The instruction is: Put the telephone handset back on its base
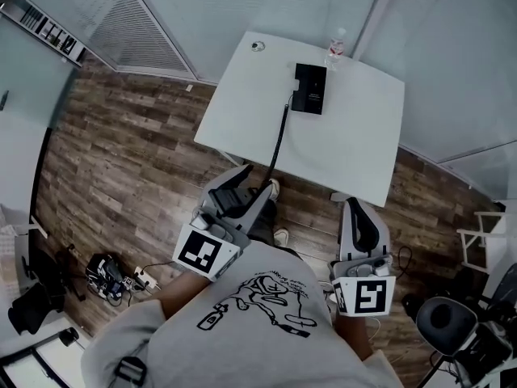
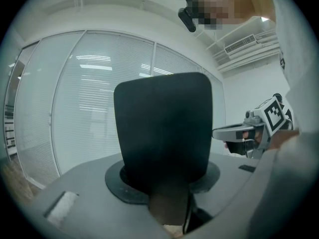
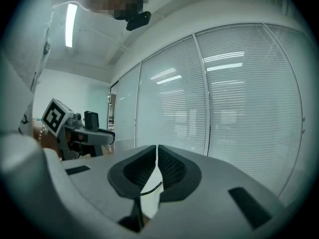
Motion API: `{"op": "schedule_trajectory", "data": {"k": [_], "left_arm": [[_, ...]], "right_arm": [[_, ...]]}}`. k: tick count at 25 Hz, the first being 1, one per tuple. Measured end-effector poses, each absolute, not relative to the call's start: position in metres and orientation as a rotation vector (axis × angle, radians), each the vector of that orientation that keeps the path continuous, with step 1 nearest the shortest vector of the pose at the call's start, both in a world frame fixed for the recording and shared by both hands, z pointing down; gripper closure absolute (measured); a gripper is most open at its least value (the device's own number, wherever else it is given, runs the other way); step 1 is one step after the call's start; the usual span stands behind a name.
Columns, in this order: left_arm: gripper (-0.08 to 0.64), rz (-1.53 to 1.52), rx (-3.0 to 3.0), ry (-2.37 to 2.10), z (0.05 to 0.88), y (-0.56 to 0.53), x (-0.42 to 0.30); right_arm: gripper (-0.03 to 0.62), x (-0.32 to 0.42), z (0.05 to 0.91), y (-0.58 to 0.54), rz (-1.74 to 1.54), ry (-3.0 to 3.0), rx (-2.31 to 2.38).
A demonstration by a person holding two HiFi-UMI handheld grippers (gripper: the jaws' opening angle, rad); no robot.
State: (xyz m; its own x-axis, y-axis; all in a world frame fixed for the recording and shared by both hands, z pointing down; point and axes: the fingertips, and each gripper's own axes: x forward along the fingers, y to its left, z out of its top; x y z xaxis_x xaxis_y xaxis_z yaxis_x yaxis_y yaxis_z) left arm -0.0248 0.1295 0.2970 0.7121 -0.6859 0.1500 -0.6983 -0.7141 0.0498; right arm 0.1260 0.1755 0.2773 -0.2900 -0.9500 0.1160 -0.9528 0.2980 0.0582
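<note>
Two grippers, one load: jaws of the left gripper (image 1: 238, 192) clamp the handset (image 2: 162, 123), upright between them, the base (image 1: 309, 87) ahead, slightly right on the table (image 1: 355, 144), while jaws of the right gripper (image 3: 156, 156) sit closed, empty.

The surface (image 1: 355, 144) was plain white. The telephone base (image 1: 309, 87), its cord (image 1: 279, 132) and the handset (image 1: 233, 199) were black. The left hand-held gripper (image 1: 246, 186) and the right hand-held gripper (image 1: 361, 210) were grey. Their marker cubes (image 1: 199, 251) bore black-and-white square patterns. The floor (image 1: 121, 168) was brown, in wood-grain planks. The shirt (image 1: 242, 330) was grey, with a black line drawing.
</note>
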Motion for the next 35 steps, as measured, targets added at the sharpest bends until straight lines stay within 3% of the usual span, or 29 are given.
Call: {"op": "schedule_trajectory", "data": {"k": [21, 35], "left_arm": [[0.397, 0.109, 2.791, -0.979, 0.307, -0.062, -0.029], [0.397, 0.145, 2.765, -0.906, 0.321, -0.118, -0.018]], "right_arm": [[0.581, 0.1, 0.263, -0.027, -0.036, -2.347, 1.78], [0.581, 0.105, 0.272, -0.086, -0.011, -2.339, 1.806]]}}
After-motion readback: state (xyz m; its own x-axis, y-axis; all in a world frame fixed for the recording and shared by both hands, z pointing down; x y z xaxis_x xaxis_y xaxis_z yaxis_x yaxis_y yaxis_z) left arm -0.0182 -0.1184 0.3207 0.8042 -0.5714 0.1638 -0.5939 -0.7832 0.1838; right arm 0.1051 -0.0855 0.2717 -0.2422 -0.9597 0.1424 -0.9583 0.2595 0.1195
